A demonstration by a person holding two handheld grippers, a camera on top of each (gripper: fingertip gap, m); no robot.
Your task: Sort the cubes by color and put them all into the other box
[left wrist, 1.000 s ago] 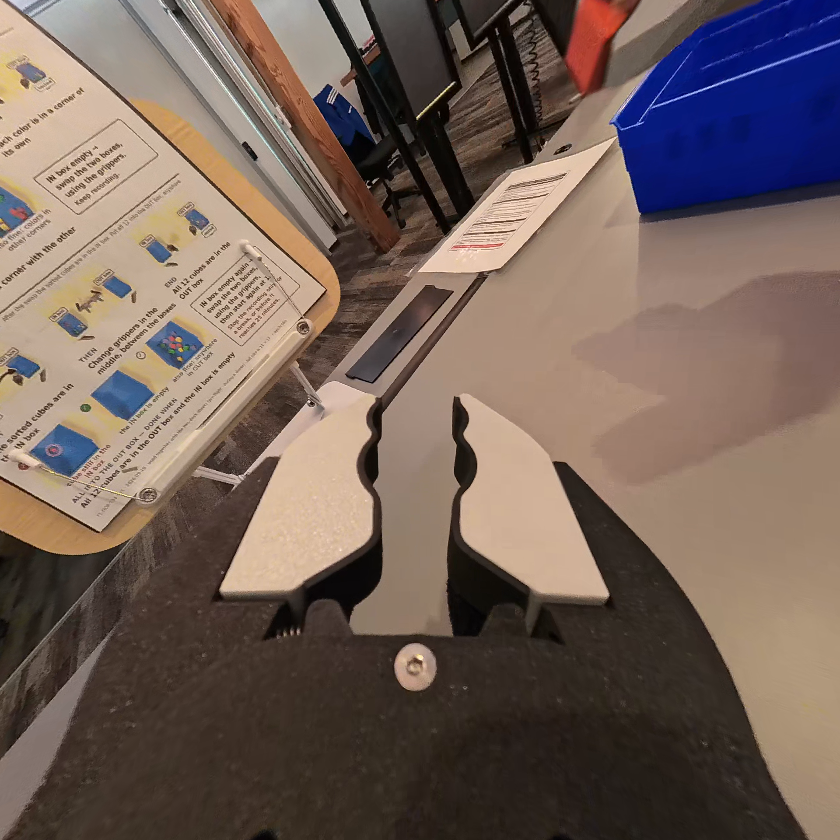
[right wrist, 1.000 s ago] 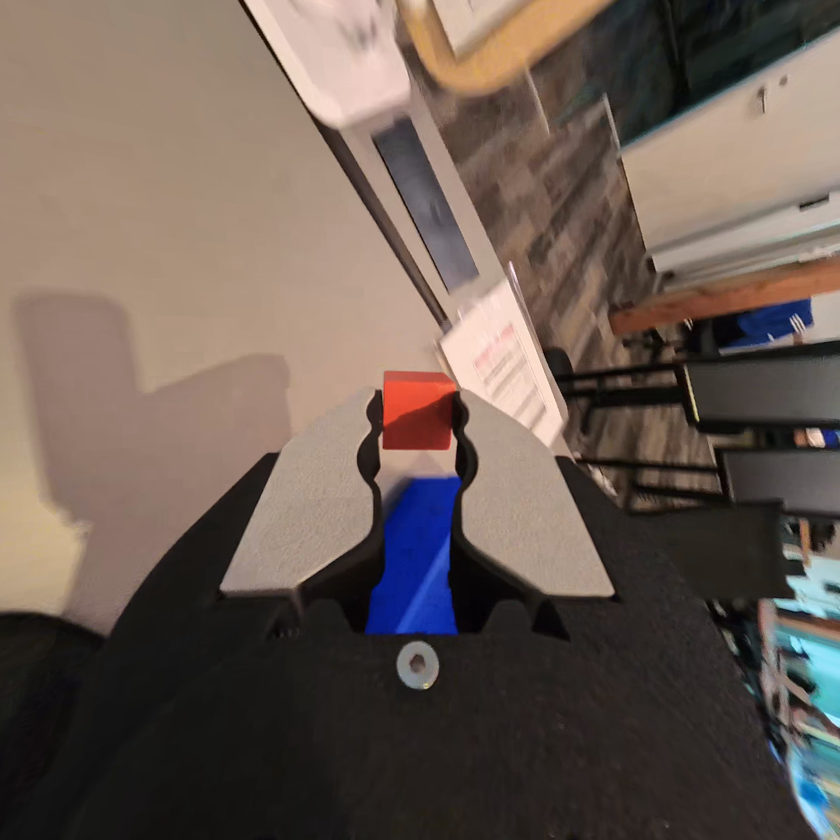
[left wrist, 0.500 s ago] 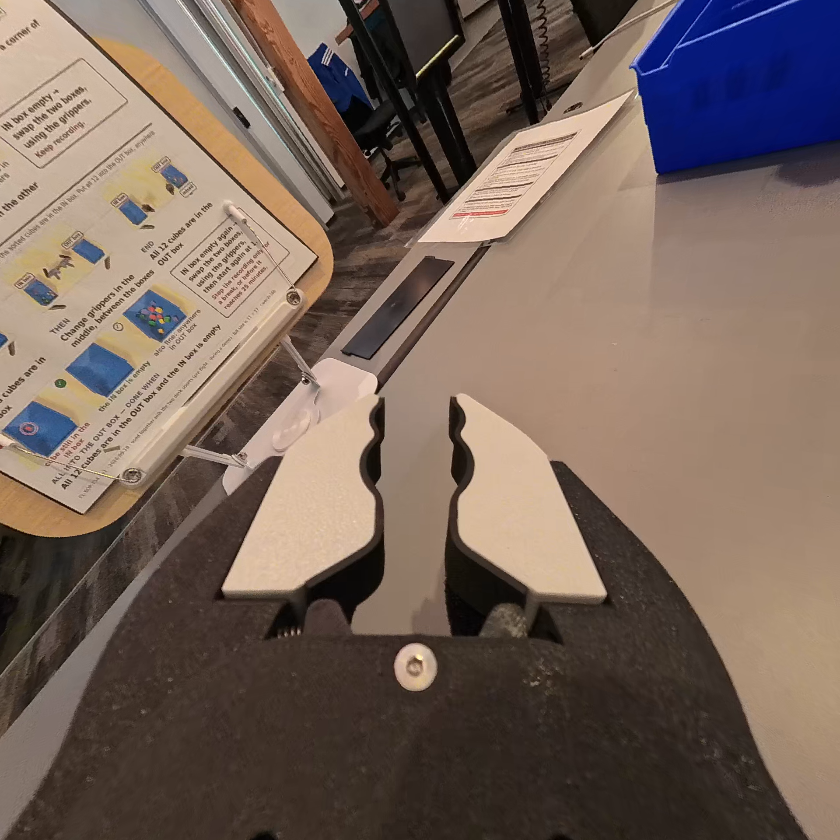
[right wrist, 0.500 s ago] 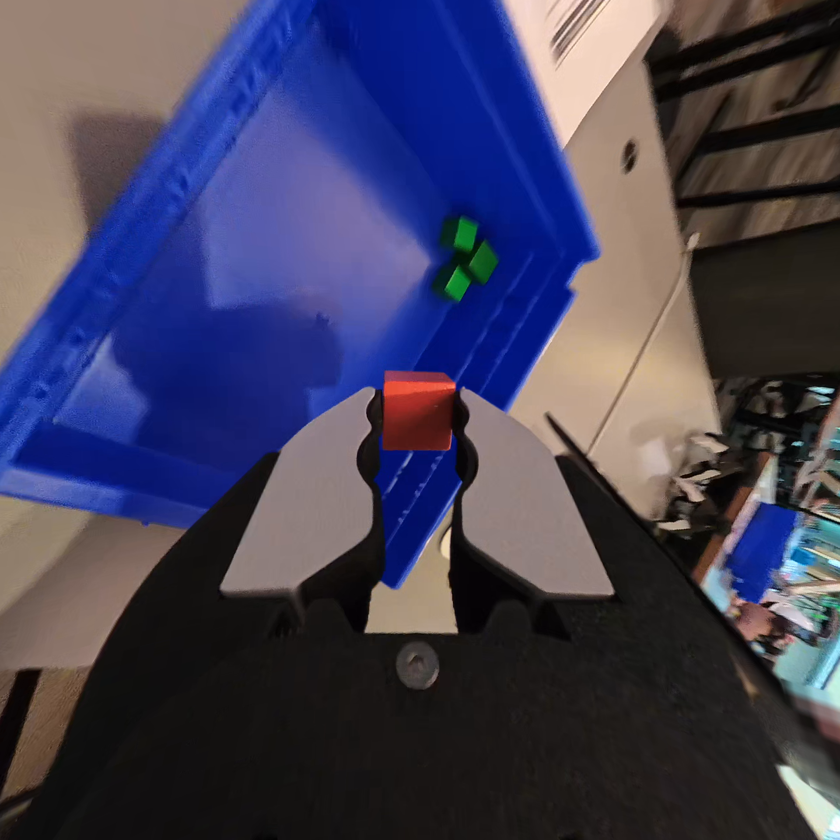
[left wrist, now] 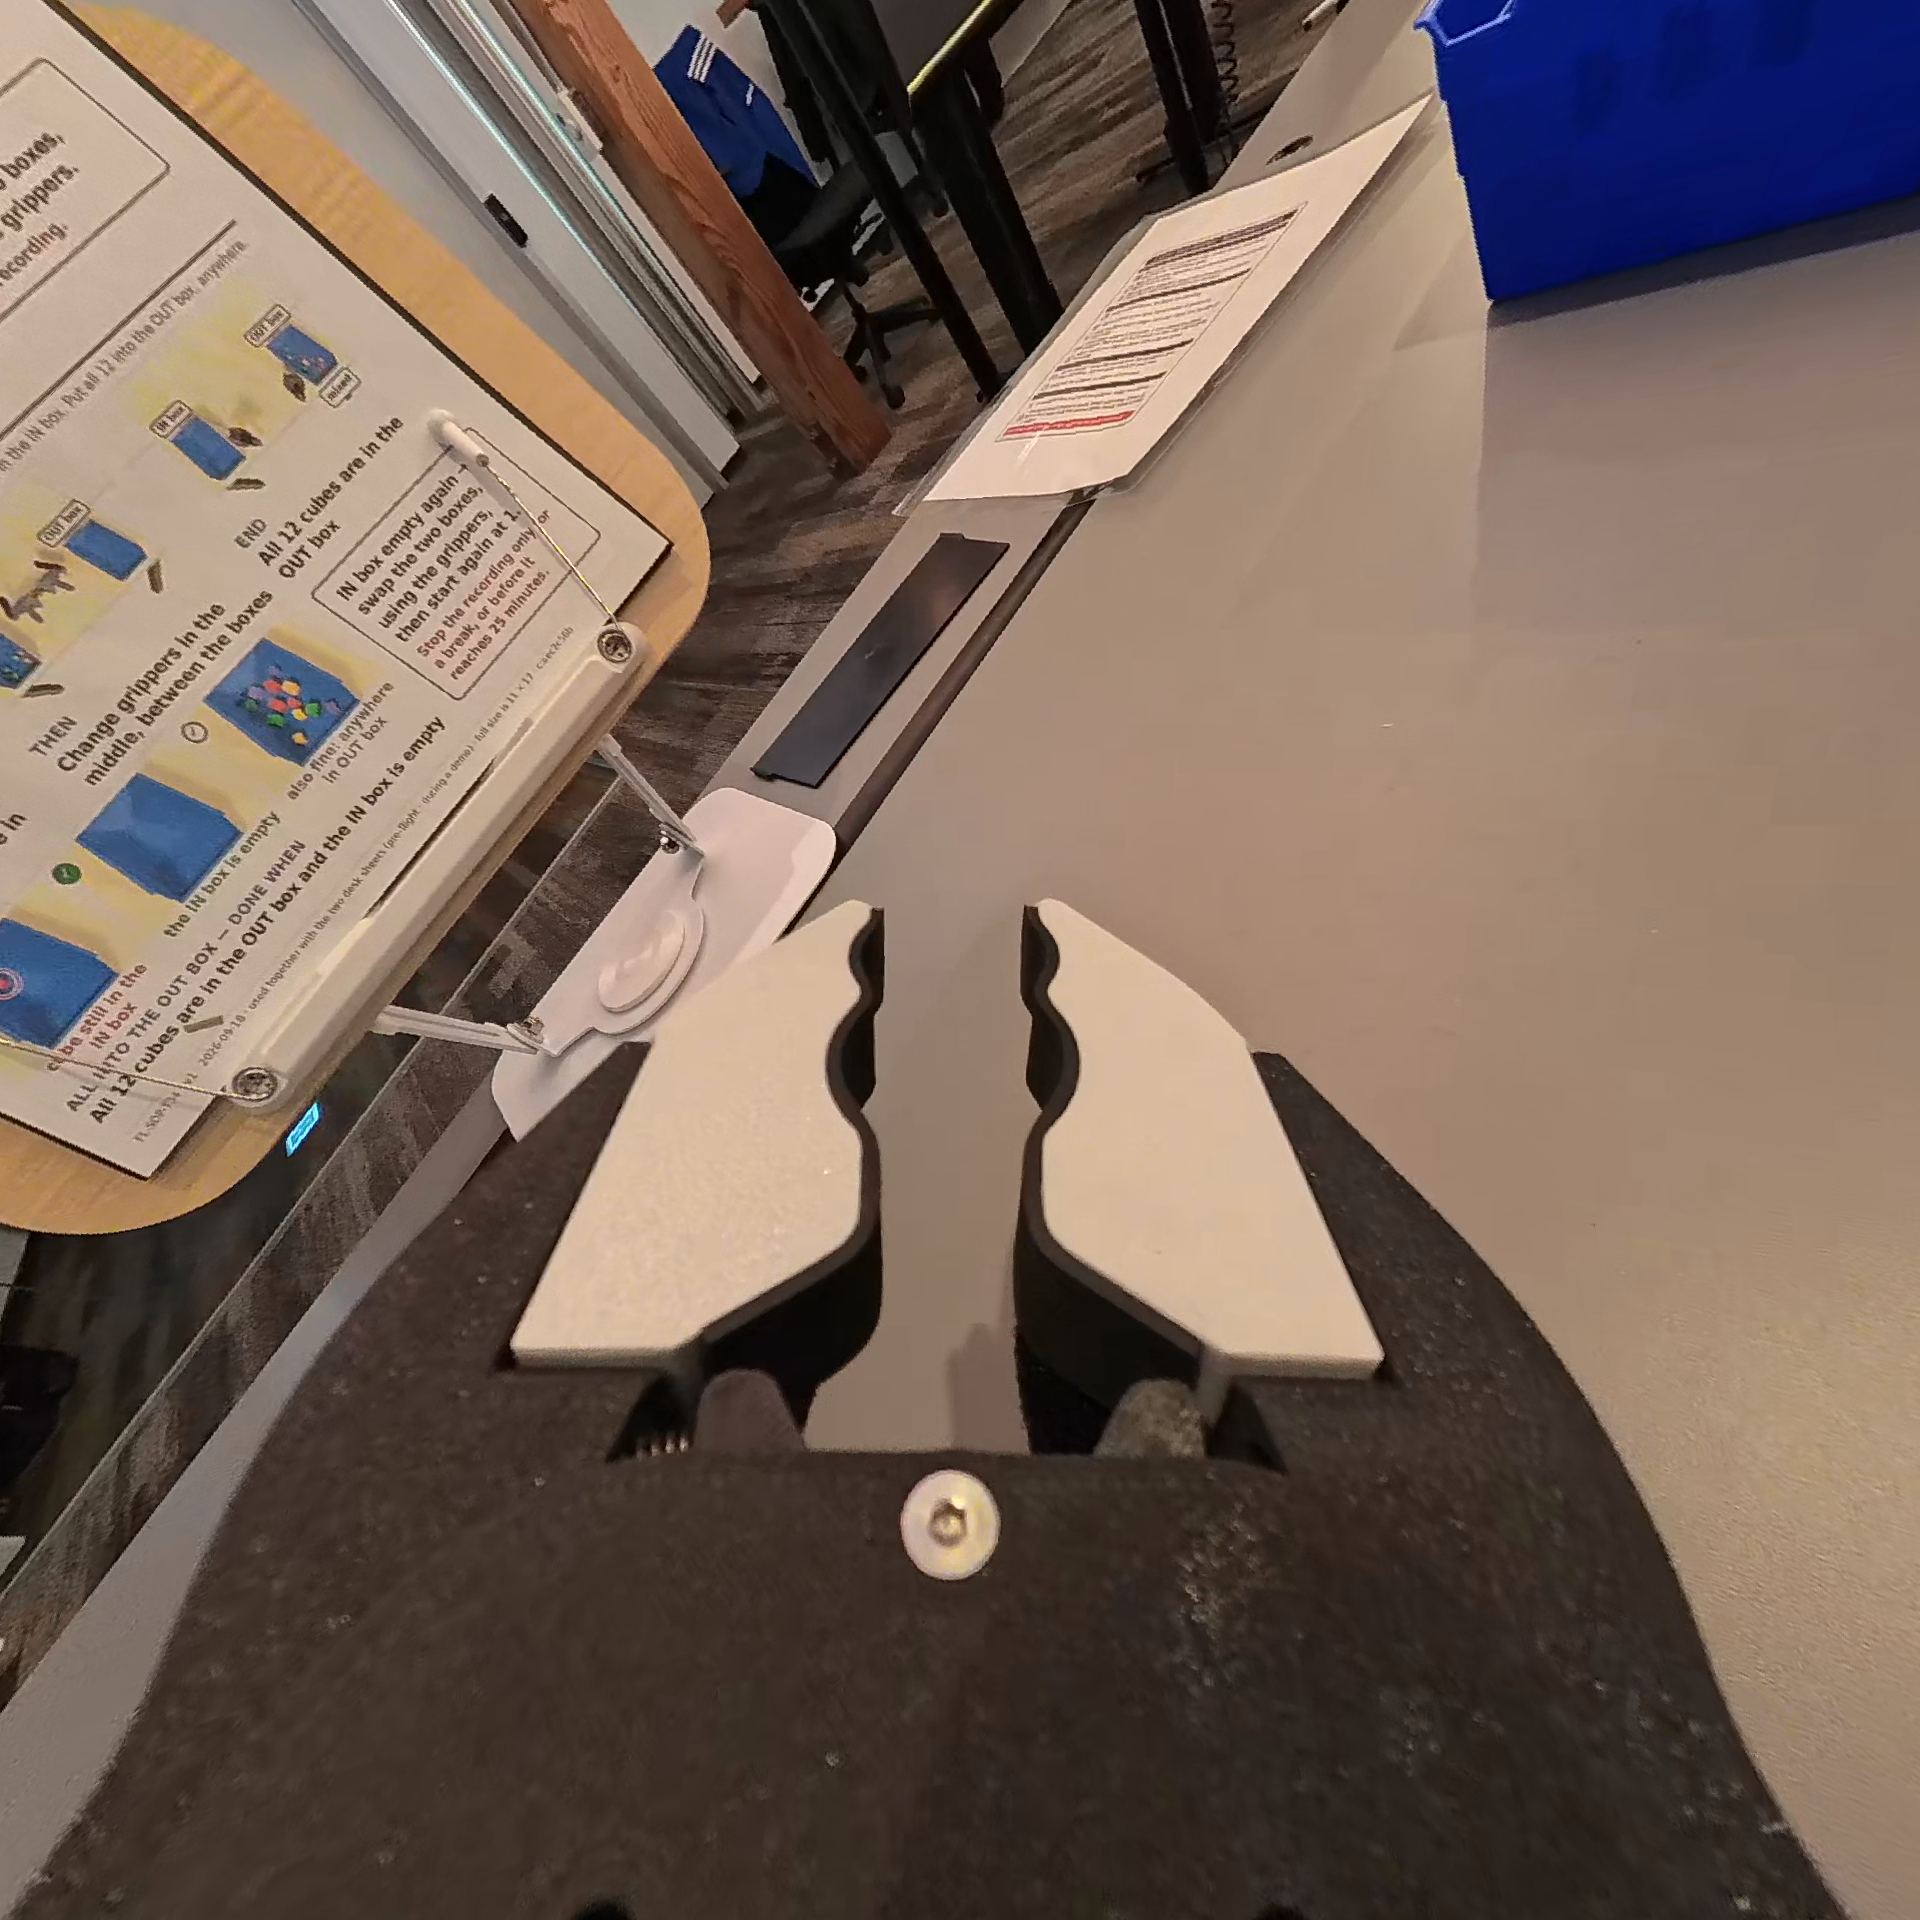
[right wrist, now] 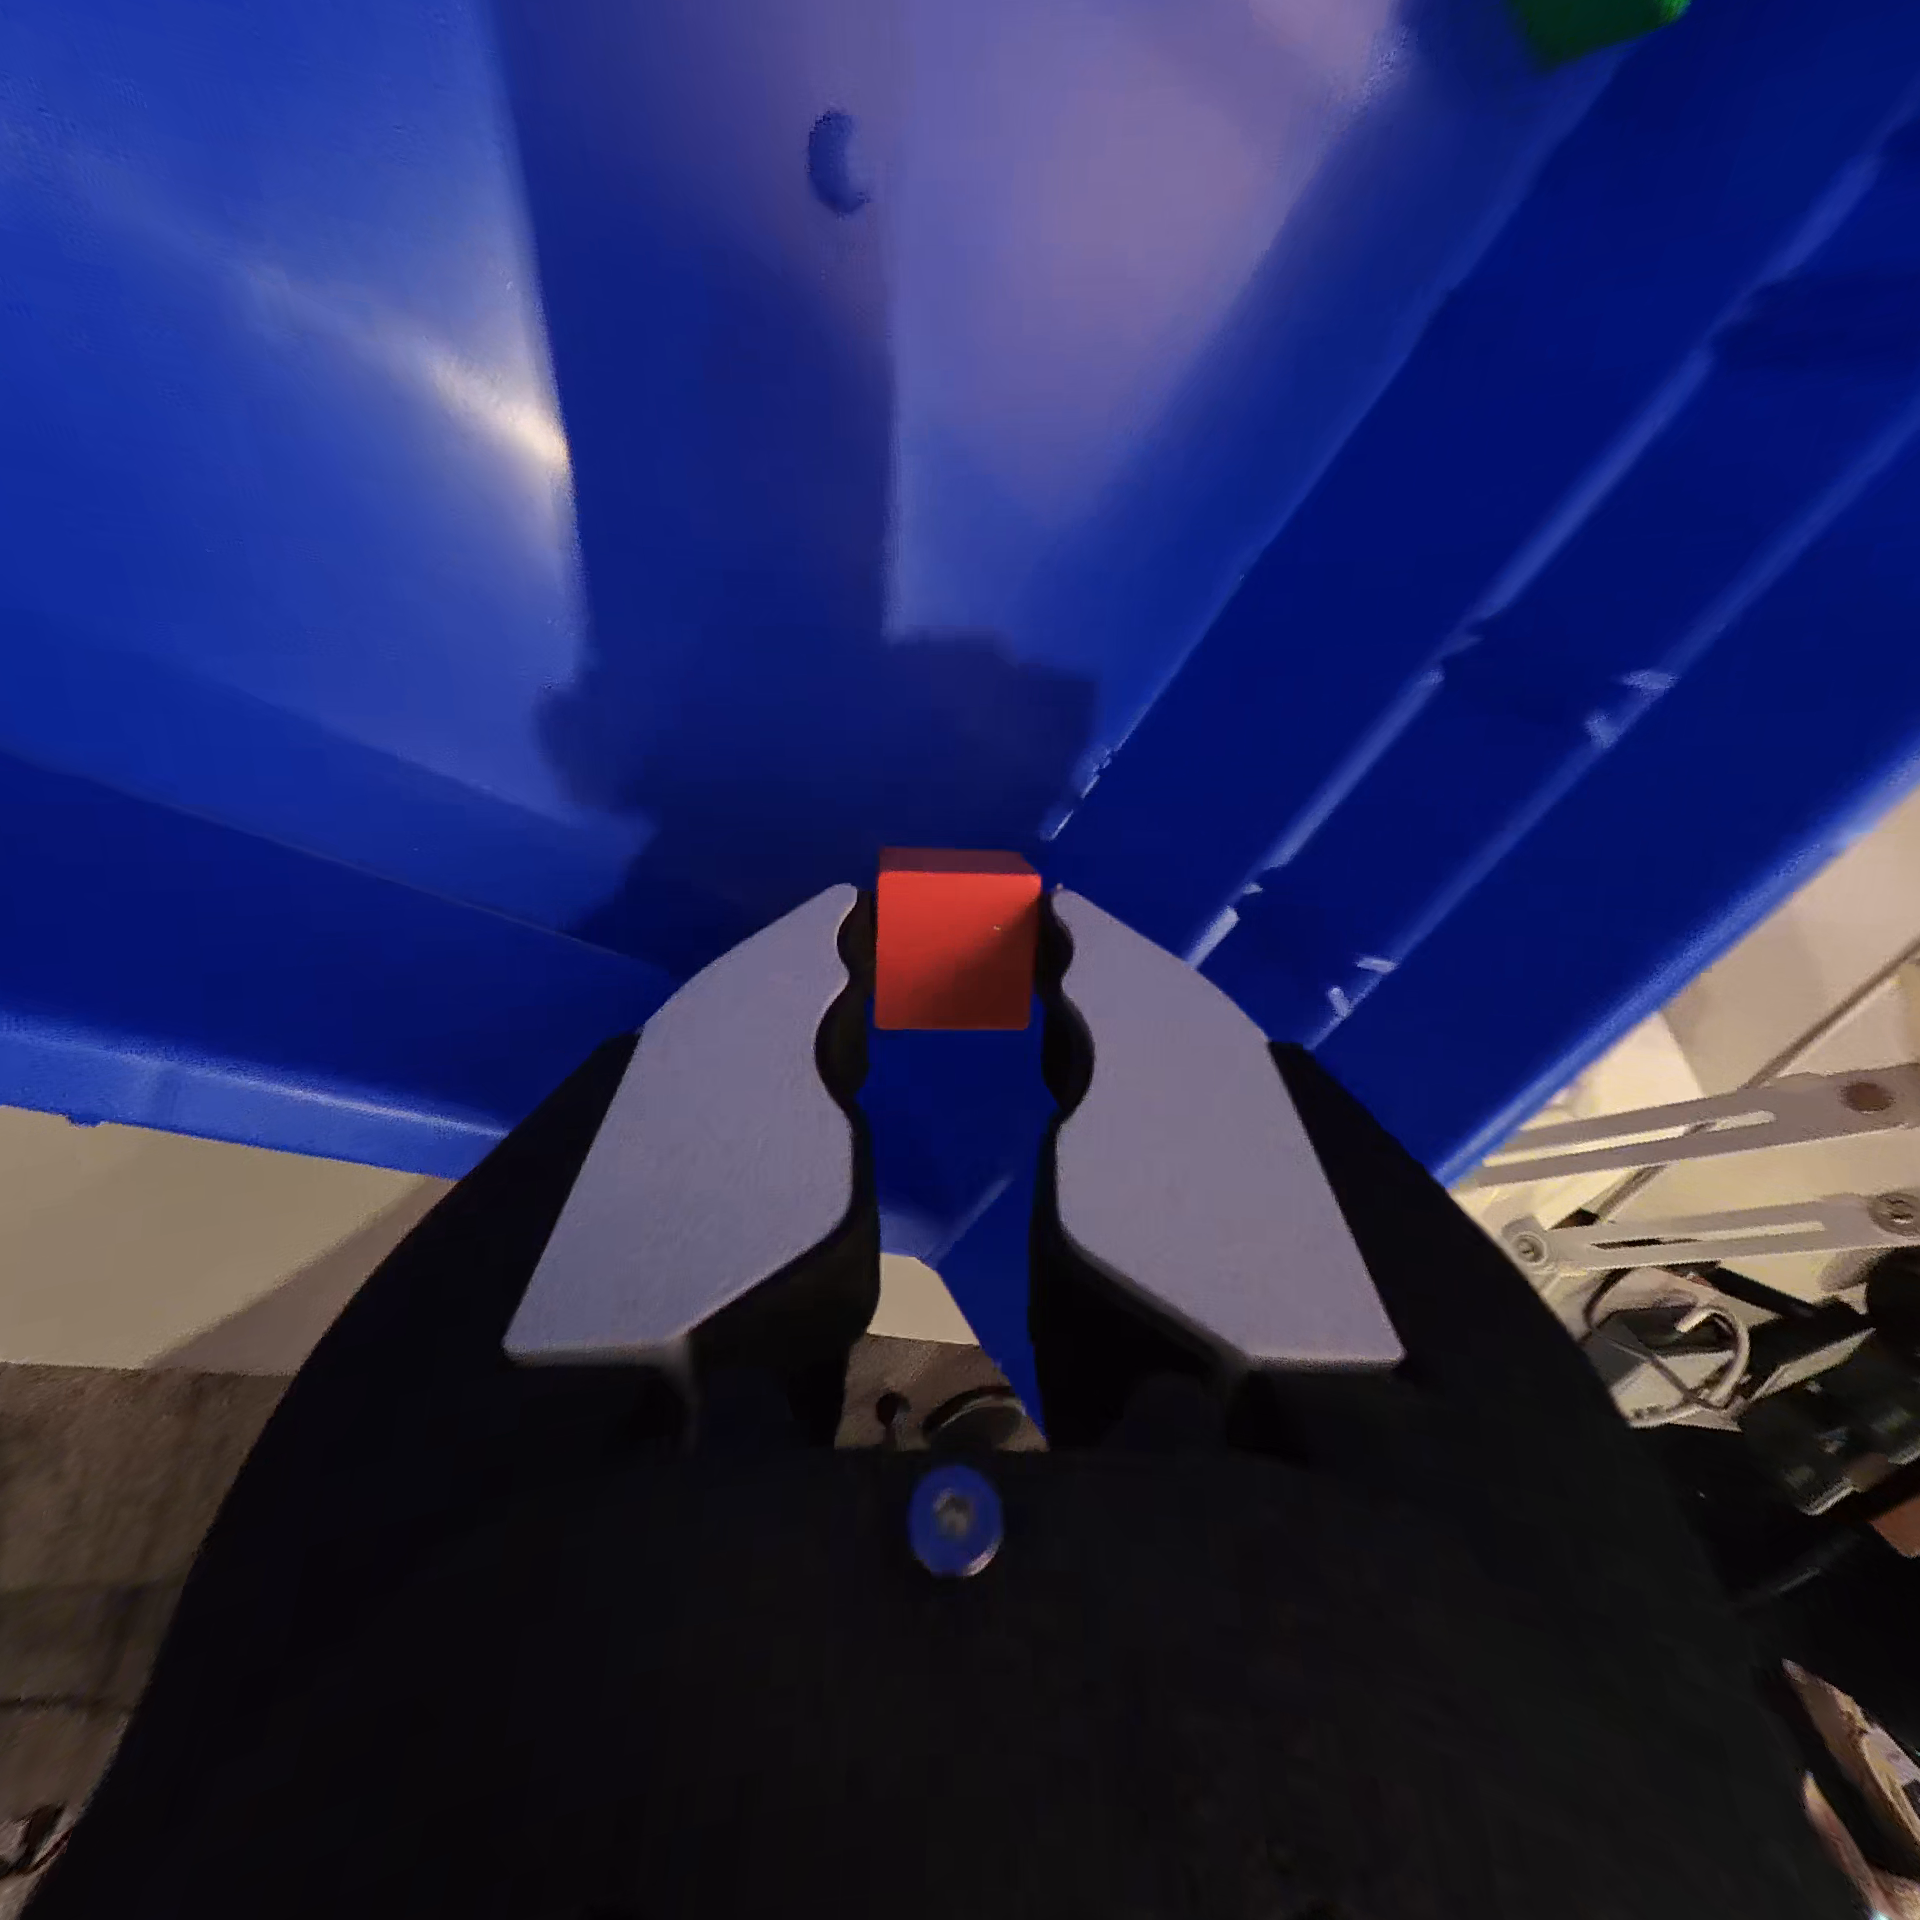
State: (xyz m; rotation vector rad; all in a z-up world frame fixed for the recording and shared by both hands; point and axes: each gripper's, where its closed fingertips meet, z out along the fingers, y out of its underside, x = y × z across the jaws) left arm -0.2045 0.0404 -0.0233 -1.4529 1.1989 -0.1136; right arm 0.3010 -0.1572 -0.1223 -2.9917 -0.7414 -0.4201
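Grey table [left wrist: 1507,831]: it carries the blue box [left wrist: 1683,145], seen at the far right of the left wrist view, and a printed sheet [left wrist: 1132,353] lying at the table's far edge, well apart from the left gripper. A board [left wrist: 343,582] on a white stand, bearing an illustrated page, stands off the table's left edge.

Box [right wrist: 727,364], right wrist view: its blue floor and ribbed wall fill most of the frame. A green cube [right wrist: 1590,21] lies at the top right, by the wall, cut off by the frame edge; how many green cubes lie there cannot be told.

Left gripper [left wrist: 953,914]: poised low over the bare table near its left edge, jaws parted by a narrow gap, nothing between them, touching nothing that can be seen.

Right gripper [right wrist: 956,904]: reaching into the box at a near corner, where floor meets wall. Its jaws are clenched on a red cube [right wrist: 956,940], one pad against each side face, at the very tips. The cube's dark shadow falls on the floor just beyond it; whether the cube touches the floor cannot be told.
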